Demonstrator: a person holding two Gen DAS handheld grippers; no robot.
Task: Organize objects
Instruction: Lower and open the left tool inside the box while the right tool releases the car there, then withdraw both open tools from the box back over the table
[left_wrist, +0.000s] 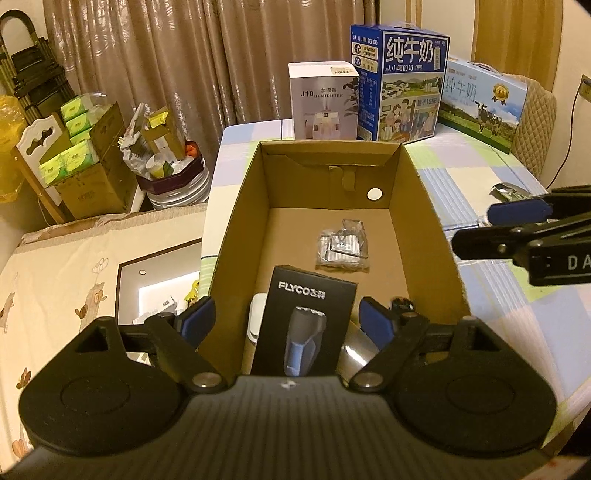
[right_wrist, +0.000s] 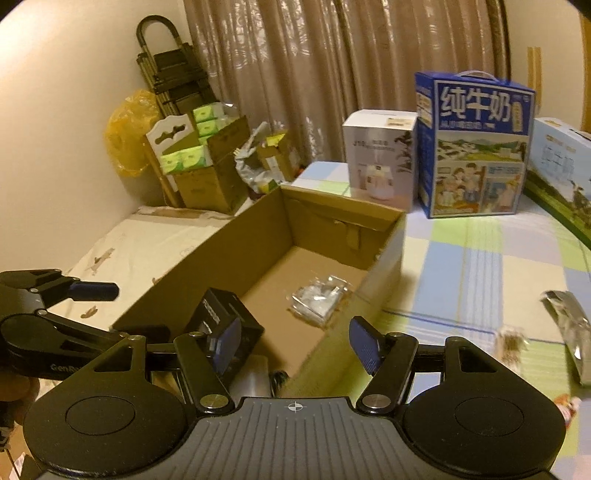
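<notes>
An open cardboard carton (left_wrist: 236, 221) (right_wrist: 207, 258) stands on the checked tablecloth. In it lie a black FLYCO shaver box (left_wrist: 306, 321) (right_wrist: 229, 317), tilted over a white object (left_wrist: 256, 317), and a clear plastic bag of small parts (left_wrist: 343, 247) (right_wrist: 317, 299). My left gripper (left_wrist: 286, 319) is open at the carton's near end. The shaver box sits between its blue pads without touching them, and its left finger is outside the carton wall. My right gripper (right_wrist: 295, 345) is open and empty above the carton's right wall; the left wrist view shows the right gripper (left_wrist: 472, 229) at the right edge.
At the table's far side stand a white humidifier box (left_wrist: 323, 99), a blue milk carton (left_wrist: 402, 85) and a pale milk carton (left_wrist: 484, 107). A foil packet (right_wrist: 569, 325) and small snacks (right_wrist: 511, 343) lie to the right. Cardboard boxes and bags crowd the far left corner.
</notes>
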